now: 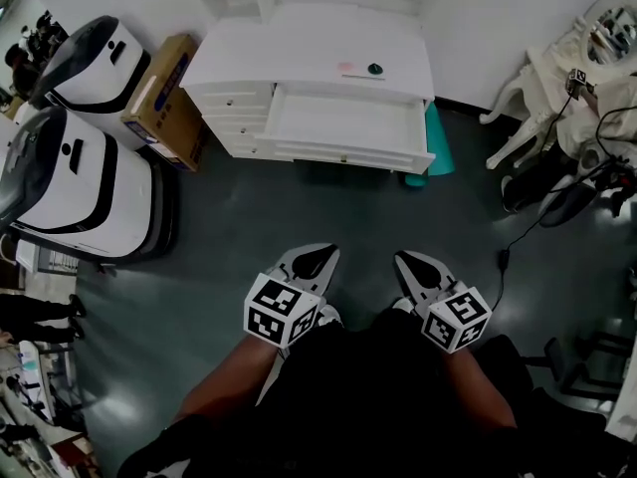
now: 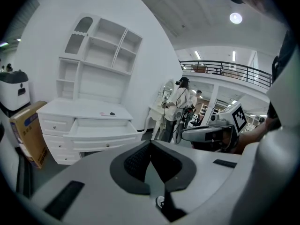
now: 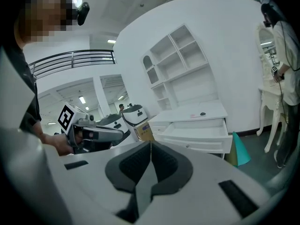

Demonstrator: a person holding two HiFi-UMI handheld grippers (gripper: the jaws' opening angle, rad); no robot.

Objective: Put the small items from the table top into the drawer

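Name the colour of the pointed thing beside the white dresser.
Teal: the pointed thing shows best in the right gripper view.

White drawer, teal cone, brown box, dark grey-green floor.

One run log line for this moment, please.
left hand-held gripper: shut, empty | right hand-held gripper: shut, empty | drawer: open | dark item, pink item: on table top

The grey left claw and grey right claw are held low, side by side, each with jaws pressed together on nothing.
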